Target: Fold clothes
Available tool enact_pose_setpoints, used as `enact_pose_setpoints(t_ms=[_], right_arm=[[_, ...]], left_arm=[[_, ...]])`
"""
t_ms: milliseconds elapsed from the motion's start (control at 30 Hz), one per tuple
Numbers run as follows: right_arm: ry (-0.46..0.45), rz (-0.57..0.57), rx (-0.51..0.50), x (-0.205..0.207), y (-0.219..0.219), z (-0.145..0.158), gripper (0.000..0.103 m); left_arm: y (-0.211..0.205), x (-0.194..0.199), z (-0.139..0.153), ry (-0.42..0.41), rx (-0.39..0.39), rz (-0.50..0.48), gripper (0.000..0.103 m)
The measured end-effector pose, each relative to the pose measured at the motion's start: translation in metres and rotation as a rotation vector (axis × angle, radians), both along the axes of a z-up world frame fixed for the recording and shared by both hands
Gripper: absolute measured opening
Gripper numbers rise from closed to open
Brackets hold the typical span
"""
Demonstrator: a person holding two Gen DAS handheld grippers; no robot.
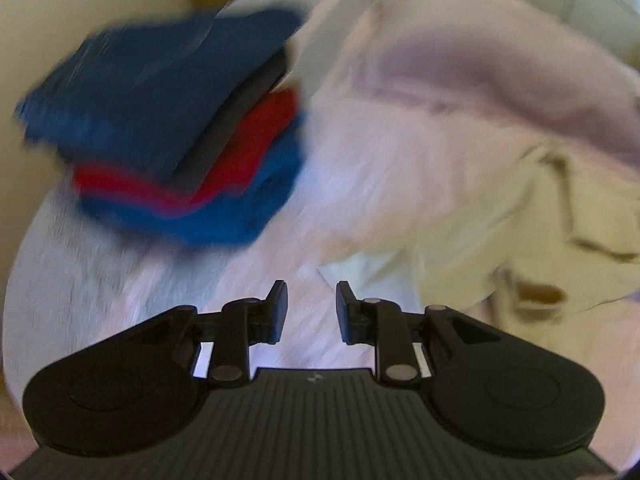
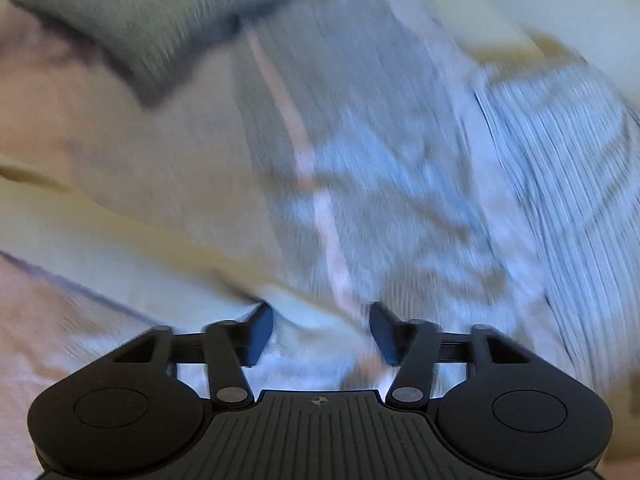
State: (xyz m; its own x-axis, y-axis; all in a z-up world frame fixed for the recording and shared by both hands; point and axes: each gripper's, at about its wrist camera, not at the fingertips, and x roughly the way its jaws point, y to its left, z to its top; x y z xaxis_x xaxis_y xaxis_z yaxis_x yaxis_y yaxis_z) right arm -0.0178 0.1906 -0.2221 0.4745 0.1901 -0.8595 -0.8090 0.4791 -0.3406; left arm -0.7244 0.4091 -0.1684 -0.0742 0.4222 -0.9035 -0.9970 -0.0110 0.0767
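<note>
Both my claws, left gripper (image 1: 311, 309) and right gripper (image 2: 321, 333), gape empty; I'd pinch one edge of the crumpled cream cotton garment (image 1: 520, 216), clear of the stacked blue-and-red folded clothes (image 1: 180, 128).

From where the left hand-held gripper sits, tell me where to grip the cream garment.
Probably the cream garment's loose lower edge, nearest the open left hand-held gripper. Come in low from its left: it lies crumpled, and that edge sits raised off the pale sheet.
</note>
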Motion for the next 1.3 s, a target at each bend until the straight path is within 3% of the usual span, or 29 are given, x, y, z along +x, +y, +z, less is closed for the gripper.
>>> enact_pose_setpoints(t_ms=[67,167,233,300,400,500,533,567,600,633,700,767,833,900,1000,1067,1133,1233,1300], right_arm=[[0.057,-0.006,0.027,-0.024,-0.004,-0.010,0.057],[0.233,0.020,0.078,-0.071,-0.011,-0.018,0.057],[0.380,0.061,0.090,-0.106,-0.007,-0.028,0.057],[0.469,0.091,0.073,-0.138,-0.001,-0.038,0.057],[0.494,0.135,0.043,-0.169,0.004,-0.044,0.057],[0.477,0.174,0.040,-0.183,0.000,-0.039,0.057],[0.465,0.173,0.037,-0.181,-0.004,-0.038,0.057],[0.453,0.166,0.031,-0.178,-0.007,-0.038,0.057],[0.443,0.156,0.026,-0.174,-0.011,-0.037,0.057],[0.436,0.140,0.023,-0.170,-0.015,-0.037,0.057],[0.430,0.110,0.020,-0.162,-0.023,-0.035,0.057],[0.431,0.088,0.022,-0.157,-0.032,-0.034,0.057],[0.440,0.070,0.018,-0.153,-0.043,-0.033,0.057],[0.465,0.051,0.022,-0.150,-0.052,-0.033,0.057],[0.539,0.010,0.078,-0.146,-0.059,-0.036,0.057],[0.588,-0.017,0.116,-0.143,-0.064,-0.038,0.057],[0.637,-0.044,0.154,-0.140,-0.068,-0.040,0.057],[0.710,-0.086,0.211,-0.136,-0.075,-0.043,0.057],[0.758,-0.113,0.249,-0.133,-0.079,-0.045,0.057]], left_arm=[[-0.016,-0.005,-0.019,-0.050,-0.060,0.027,0.023],[-0.042,0.014,-0.045,-0.184,-0.132,-0.019,0.025],[-0.057,0.036,-0.058,-0.295,-0.164,-0.075,0.031],[-0.065,0.066,-0.074,-0.418,-0.196,-0.131,0.035],[-0.064,0.099,-0.087,-0.493,-0.196,-0.150,0.041],[-0.050,0.113,-0.101,-0.512,-0.162,-0.102,0.044],[-0.044,0.116,-0.107,-0.514,-0.156,-0.083,0.042],[-0.042,0.119,-0.113,-0.519,-0.152,-0.065,0.034],[-0.039,0.125,-0.117,-0.525,-0.155,-0.065,0.010],[-0.044,0.129,-0.108,-0.523,-0.130,-0.121,0.003],[-0.053,0.139,-0.091,-0.520,-0.079,-0.236,0.002],[-0.079,0.159,-0.057,-0.550,0.003,-0.477,0.002],[-0.117,0.177,-0.026,-0.628,0.009,-0.748,0.001],[-0.162,0.195,-0.016,-0.655,-0.078,-0.983,0.002],[-0.222,0.207,-0.042,-0.542,-0.288,-1.123,0.006],[-0.238,0.197,-0.060,-0.467,-0.335,-1.039,0.006],[-0.231,0.175,-0.069,-0.511,-0.349,-0.833,0.006],[-0.218,0.135,-0.068,-0.586,-0.288,-0.503,0.008],[-0.212,0.127,-0.063,-0.565,-0.224,-0.440,0.021]])
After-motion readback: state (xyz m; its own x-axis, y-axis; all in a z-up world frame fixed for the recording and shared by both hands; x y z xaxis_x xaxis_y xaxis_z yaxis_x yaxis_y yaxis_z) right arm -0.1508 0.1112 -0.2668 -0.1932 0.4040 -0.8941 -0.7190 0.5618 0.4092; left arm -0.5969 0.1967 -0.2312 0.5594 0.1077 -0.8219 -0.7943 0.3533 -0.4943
